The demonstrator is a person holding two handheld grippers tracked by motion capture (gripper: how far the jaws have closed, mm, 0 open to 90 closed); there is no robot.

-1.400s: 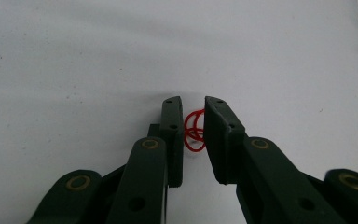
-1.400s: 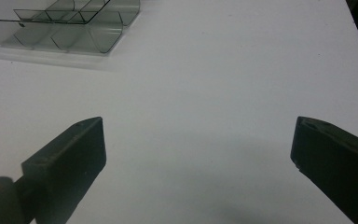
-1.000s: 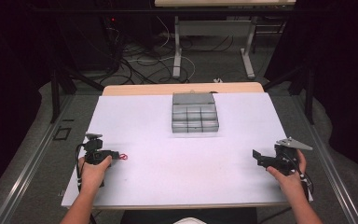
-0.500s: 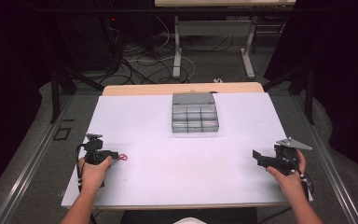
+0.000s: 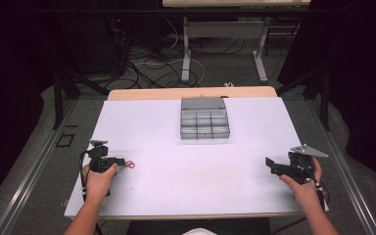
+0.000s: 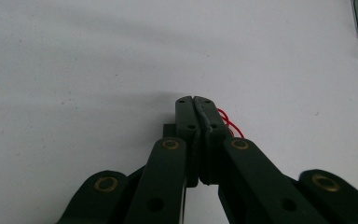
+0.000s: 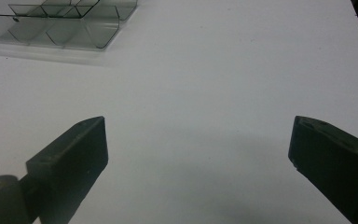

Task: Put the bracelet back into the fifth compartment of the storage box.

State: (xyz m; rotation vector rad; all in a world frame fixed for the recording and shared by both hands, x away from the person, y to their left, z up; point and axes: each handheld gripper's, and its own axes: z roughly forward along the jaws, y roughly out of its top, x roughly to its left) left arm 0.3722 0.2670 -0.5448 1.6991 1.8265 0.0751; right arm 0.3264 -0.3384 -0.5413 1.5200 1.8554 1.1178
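Note:
A small red loop of thin wire or band [image 5: 130, 165] sits at the tips of my left gripper [image 5: 121, 161] near the table's left front. In the left gripper view the jaws are pressed together and the red loop [image 6: 228, 123] sticks out beside the right jaw, so the left gripper [image 6: 194, 99] seems shut on it. My right gripper [image 5: 270, 163] rests at the right front, held by a hand. Its jaws stand wide apart over bare white table in the right gripper view, where the right gripper [image 7: 198, 135] holds nothing.
A clear grey compartment tray [image 5: 204, 125] sits at the middle back of the white table [image 5: 186, 191]; its corner tray wall [image 7: 98, 28] appears ahead-left of the right jaws. Cables and table legs lie on the floor beyond.

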